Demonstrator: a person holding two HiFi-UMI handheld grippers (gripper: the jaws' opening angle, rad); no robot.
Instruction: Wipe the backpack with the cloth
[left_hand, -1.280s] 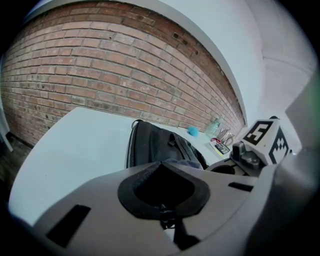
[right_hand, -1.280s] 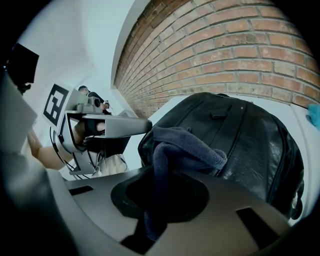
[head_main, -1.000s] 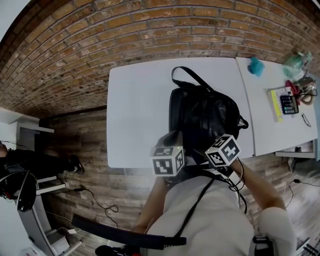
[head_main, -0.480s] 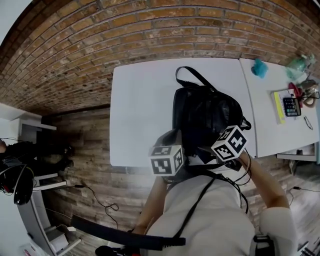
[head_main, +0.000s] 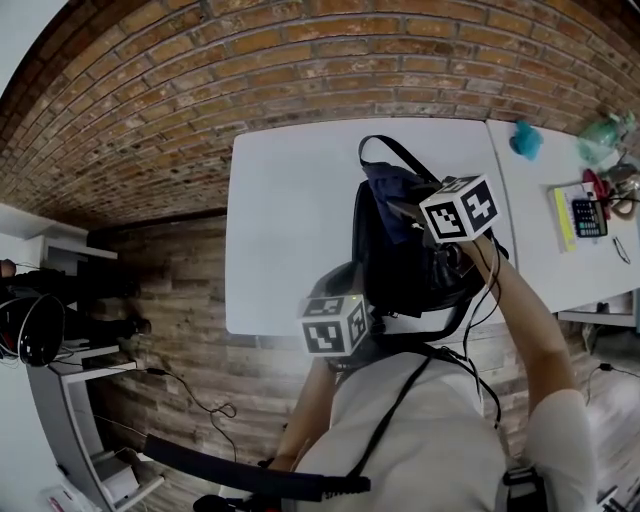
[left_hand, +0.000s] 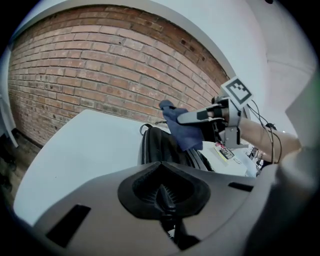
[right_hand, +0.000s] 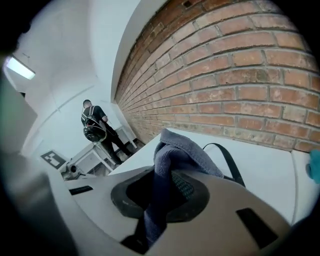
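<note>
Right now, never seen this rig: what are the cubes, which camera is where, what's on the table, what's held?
No robot: a person holds a two-jaw tool in each hand; the marker cubes are part of them. One picture comes from a head camera looking down; the other two ride on each tool and look along its jaws. A black backpack lies on the white table. The right tool, above it, grips a blue cloth. The left tool is shut and empty.

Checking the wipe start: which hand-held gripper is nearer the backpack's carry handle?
Right. The right hand-held gripper, shut on the cloth, is above the backpack at its far end, beside the carry handle. The left hand-held gripper, shut and empty, is at its near end.
</note>
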